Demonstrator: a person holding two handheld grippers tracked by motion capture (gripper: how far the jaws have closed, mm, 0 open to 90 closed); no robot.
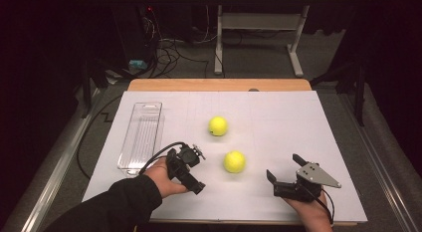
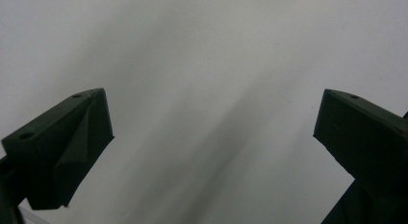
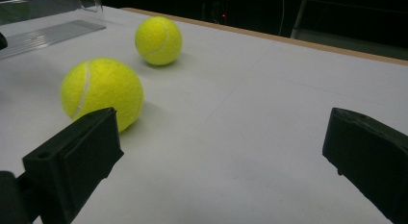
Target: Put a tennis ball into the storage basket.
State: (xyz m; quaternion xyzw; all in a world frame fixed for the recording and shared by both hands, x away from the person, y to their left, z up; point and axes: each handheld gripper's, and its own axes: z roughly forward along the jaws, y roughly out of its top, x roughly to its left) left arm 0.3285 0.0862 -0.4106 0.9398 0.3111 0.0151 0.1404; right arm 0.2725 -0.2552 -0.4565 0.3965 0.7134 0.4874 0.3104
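2 tennis balls lie between both gaping claws.

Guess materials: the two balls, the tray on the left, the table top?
Balls: near ball and far ball look felt-covered, fuzzy yellow nap with a white seam.
Tray: clear rigid plastic, see-through with a ribbed floor and glossy rim.
Table top: matte white sheet, probably paper or board, over a wood-look edge.

1. My left gripper's own view is a blurred grey wash of the surface, with both jaws cut by the frame edges.
2. In my right gripper view, the clear tray runs off the top-left corner.
3. My right hand is cropped at the high view's bottom edge.
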